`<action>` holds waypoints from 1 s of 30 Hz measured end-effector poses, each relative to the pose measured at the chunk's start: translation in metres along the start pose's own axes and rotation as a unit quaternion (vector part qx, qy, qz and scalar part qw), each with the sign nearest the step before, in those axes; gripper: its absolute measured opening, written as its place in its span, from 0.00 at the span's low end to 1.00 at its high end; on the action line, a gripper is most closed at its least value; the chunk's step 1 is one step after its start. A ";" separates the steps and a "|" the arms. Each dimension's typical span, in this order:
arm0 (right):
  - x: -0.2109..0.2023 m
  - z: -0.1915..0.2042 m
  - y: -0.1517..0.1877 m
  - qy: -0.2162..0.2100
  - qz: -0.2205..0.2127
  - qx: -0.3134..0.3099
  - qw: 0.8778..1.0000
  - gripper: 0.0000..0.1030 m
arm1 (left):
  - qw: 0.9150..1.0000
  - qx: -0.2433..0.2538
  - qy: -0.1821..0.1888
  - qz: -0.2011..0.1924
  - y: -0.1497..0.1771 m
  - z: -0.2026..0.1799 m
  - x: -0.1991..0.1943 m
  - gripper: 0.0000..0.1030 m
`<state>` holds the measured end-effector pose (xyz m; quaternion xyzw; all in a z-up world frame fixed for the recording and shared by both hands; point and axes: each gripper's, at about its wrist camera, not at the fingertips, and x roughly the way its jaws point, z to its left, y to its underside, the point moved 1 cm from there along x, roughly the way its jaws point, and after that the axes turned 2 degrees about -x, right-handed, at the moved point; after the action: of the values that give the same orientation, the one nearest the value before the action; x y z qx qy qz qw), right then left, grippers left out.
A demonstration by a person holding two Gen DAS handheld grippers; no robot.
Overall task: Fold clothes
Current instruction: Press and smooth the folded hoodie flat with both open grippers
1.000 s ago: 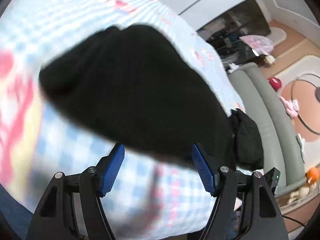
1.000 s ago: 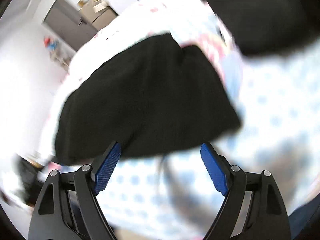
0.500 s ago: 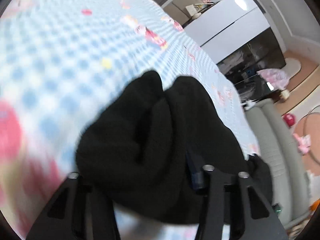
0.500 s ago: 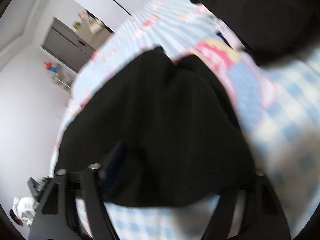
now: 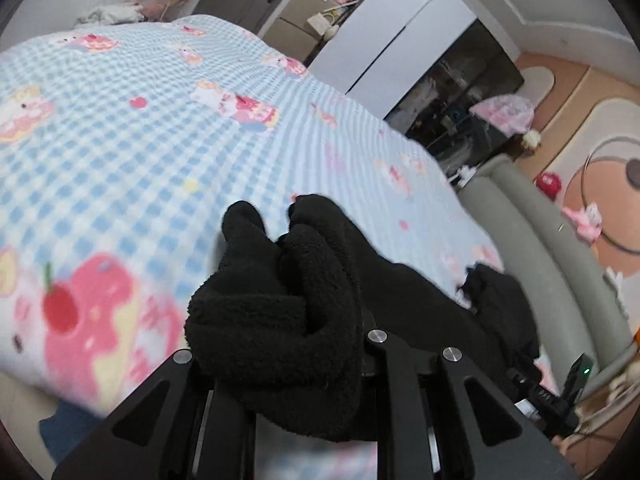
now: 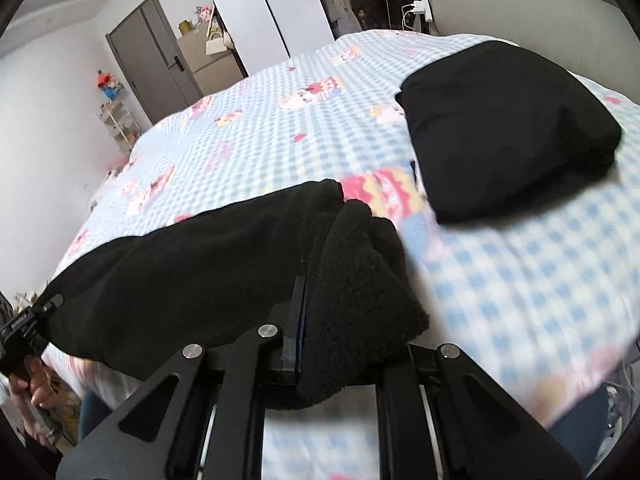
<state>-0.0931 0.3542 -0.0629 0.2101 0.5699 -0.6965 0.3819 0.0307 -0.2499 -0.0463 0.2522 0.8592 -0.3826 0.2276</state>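
Observation:
A black fleece garment is bunched between the jaws of my left gripper, which is shut on its edge and holds it above the bed. My right gripper is shut on the other end of the same black fleece garment, which stretches to the left between the two grippers. The fleece covers most of the blue finger pads. A second black garment lies folded on the bed at the right of the right wrist view.
The bed has a blue-and-white checked sheet with pink cartoon prints. A grey sofa runs along the bed's far side, with a dark cloth pile at its edge. A white wardrobe and a grey door stand behind.
Both grippers were open in front of the flat garment a second ago. They have closed on its near edge and lifted it off the sheet, so it bunches up.

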 end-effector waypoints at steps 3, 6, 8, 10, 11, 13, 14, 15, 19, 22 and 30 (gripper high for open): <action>0.009 -0.013 0.033 0.007 0.040 -0.003 0.999 0.10 | 1.000 -0.024 -0.008 0.018 0.009 0.011 0.005 0.18; 0.016 -0.031 0.050 0.002 0.052 0.021 0.998 0.12 | 0.998 -0.048 -0.014 0.033 0.015 0.023 0.006 0.23; 0.014 -0.038 0.050 -0.001 0.048 0.029 0.998 0.15 | 0.997 -0.064 -0.018 0.043 0.020 0.031 0.007 0.28; 0.014 -0.040 0.046 0.002 0.045 0.028 0.999 0.20 | 0.995 -0.080 -0.022 0.053 0.024 0.039 0.008 0.32; 0.015 -0.041 0.045 0.006 0.044 0.028 0.999 0.22 | 0.994 -0.088 -0.024 0.058 0.026 0.043 0.008 0.36; 0.011 -0.049 0.045 0.015 0.042 0.037 0.998 0.31 | 0.992 -0.102 -0.031 0.061 0.027 0.049 -0.001 0.45; 0.007 -0.056 0.046 0.017 0.042 0.047 0.998 0.34 | 0.991 -0.109 -0.035 0.061 0.026 0.051 -0.007 0.51; 0.002 -0.064 0.046 0.022 0.040 0.059 0.997 0.38 | 0.991 -0.115 -0.038 0.058 0.027 0.053 -0.013 0.53; -0.024 -0.083 0.032 0.039 0.006 0.088 0.995 0.49 | 0.988 -0.096 -0.121 0.005 0.022 0.046 -0.043 0.61; -0.037 -0.059 0.009 0.038 -0.026 0.029 0.999 0.52 | 0.981 -0.057 -0.176 -0.059 0.007 0.025 -0.063 0.61; -0.010 0.042 -0.037 -0.022 -0.039 -0.125 0.991 0.64 | 0.979 0.175 -0.098 -0.038 0.018 -0.109 0.007 0.68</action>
<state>-0.1099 0.3191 -0.0209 0.1228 0.6521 -0.6384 0.3900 0.0148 -0.1538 0.0059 0.2169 0.7616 -0.5579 0.2486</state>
